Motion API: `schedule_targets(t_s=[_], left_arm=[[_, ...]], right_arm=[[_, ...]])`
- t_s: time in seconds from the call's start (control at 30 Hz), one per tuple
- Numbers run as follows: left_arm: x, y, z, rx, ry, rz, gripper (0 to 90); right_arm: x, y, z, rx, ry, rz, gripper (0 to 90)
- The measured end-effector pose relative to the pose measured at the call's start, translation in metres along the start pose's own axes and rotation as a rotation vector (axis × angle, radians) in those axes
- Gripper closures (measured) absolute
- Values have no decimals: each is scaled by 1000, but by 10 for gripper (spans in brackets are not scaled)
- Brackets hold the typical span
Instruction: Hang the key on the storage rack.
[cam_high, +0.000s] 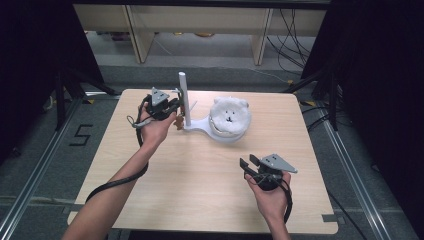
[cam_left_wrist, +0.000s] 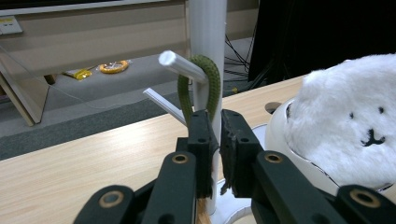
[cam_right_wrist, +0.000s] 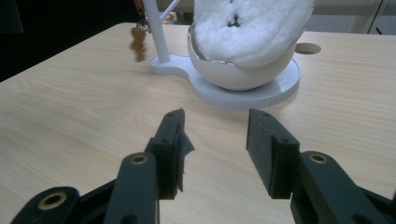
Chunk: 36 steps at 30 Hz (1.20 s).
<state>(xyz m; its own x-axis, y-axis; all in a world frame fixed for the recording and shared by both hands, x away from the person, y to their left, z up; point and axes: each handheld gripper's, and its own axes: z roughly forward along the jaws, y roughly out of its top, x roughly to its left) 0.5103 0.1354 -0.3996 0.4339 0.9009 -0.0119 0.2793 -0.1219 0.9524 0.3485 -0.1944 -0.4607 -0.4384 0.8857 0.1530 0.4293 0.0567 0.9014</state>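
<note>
Green cord (cam_left_wrist: 205, 84), a loop of woven string, hangs over a short white peg (cam_left_wrist: 180, 65) of the stand, and the fingers (cam_left_wrist: 201, 140) of the left gripper (cam_left_wrist: 215, 154) are pressed together on the lower part of this loop, almost shut, with only a thin slit between the two black pads. The loop goes up from the pads, bends over the peg and comes down again, so it is held and hooked at the same moment. Its surface looks rough and braided, dark green. Just behind the loop stands the white post (cam_left_wrist: 208, 28) of the stand, upright, and a second thin peg (cam_left_wrist: 163, 103) points out lower on the left. In the high view the left gripper (cam_high: 167, 107) is just beside the post (cam_high: 183, 97), and a small brown charm (cam_high: 178, 123) hangs below it, near the hand; in the right gripper view the same brown charm (cam_right_wrist: 137, 42) hangs beside the post, above the worktop.

The right gripper (cam_right_wrist: 215, 140) is held with its fingers (cam_right_wrist: 170, 144) wide apart and with nothing between them; below them is only the bare light wood of the worktop (cam_right_wrist: 70, 112). It is well apart from the stand, at the near right part of the worktop (cam_high: 200, 175) in the high view.

The stand has a flat white base (cam_right_wrist: 243, 95) which carries a white bowl (cam_right_wrist: 233, 74), and in the bowl lies a white fluffy toy (cam_left_wrist: 355, 116) with small black eyes and a small black mouth.
</note>
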Motion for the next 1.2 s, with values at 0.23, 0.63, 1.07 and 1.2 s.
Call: schedule_targets(t_s=[0.23, 0.63, 1.07, 1.2], left_arm=[[-2, 1, -4, -1, -16, 11, 791], [-3, -2, -34, 48, -86, 55, 603], [22, -34, -73, 107, -89, 68, 472], [28, -53, -90, 95, -103, 51, 452]], right_arm=[[-1, 0, 0, -2, 0, -6, 577], [-2, 0, -3, -3, -22, 17, 564], [-12, -1, -3, 0, -37, 2, 551], [-15, -2, -3, 1, -42, 5, 545]])
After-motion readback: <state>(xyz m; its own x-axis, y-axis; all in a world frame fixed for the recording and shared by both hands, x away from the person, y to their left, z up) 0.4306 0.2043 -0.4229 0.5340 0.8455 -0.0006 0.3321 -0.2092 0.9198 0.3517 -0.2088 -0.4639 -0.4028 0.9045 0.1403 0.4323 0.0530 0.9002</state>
